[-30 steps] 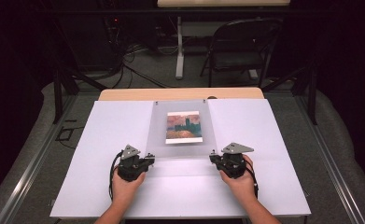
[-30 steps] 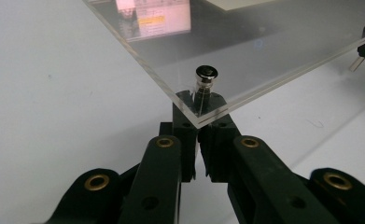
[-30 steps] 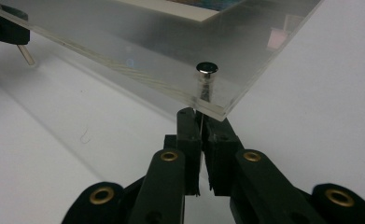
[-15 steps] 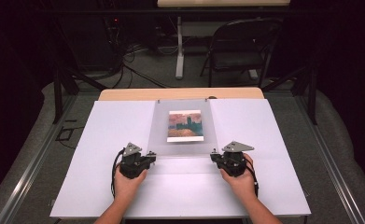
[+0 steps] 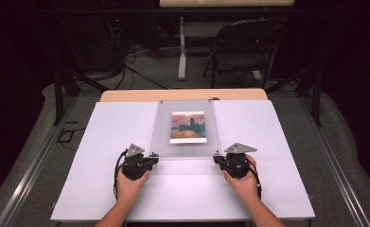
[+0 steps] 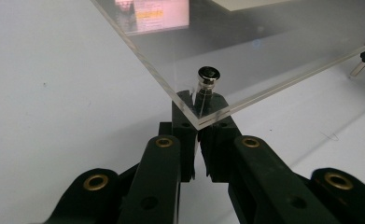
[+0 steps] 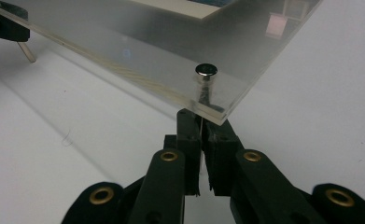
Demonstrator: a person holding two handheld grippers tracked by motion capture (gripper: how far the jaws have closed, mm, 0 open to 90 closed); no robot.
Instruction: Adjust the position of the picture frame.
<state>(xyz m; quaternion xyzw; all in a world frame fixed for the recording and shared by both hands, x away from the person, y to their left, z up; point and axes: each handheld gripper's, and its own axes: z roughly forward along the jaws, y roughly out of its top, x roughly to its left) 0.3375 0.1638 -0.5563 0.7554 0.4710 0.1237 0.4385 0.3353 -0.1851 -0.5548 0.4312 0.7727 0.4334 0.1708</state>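
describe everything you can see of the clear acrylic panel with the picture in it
The clear acrylic panel is a thick rectangular sheet, see-through with polished edges, over the middle of the white table. A small painted picture sits behind it. Silver metal studs stand through its near corners. The left gripper and right gripper are shut at those two near corners, under the studs.

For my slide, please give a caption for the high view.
Two hand-held grippers, left and right, shut at the near corners of a clear panel.

Clear panel (image 5: 187, 137) on table (image 5: 102, 142), picture (image 5: 188, 126) beneath.
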